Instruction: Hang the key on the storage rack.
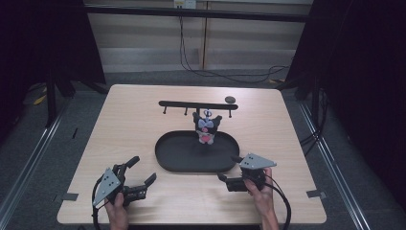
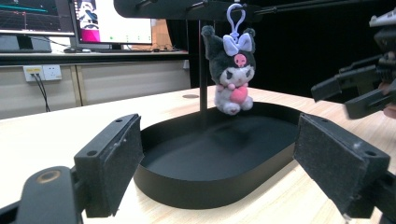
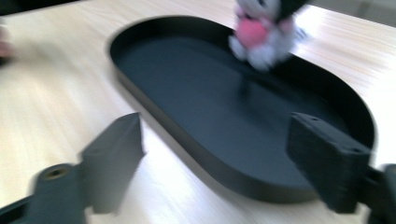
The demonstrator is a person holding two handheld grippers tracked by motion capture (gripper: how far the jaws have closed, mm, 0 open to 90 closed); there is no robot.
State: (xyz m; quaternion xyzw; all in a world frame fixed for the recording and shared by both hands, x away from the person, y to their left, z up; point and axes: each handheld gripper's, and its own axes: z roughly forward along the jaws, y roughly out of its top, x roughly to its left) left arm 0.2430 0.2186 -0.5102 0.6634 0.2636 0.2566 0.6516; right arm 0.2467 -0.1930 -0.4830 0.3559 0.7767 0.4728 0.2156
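Both the left gripper and right gripper were wide open, holding nothing; the plush keychain hung beyond them over the black tray.

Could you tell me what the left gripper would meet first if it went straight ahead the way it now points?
Most likely the near wall of the black tray, which lies between the open left gripper jaws. The hanging plush toy is farther on and higher.

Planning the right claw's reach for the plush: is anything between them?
Nothing visible. The right claw is open at the tray's near rim; only the empty tray lies before the plush hanging from the rack.
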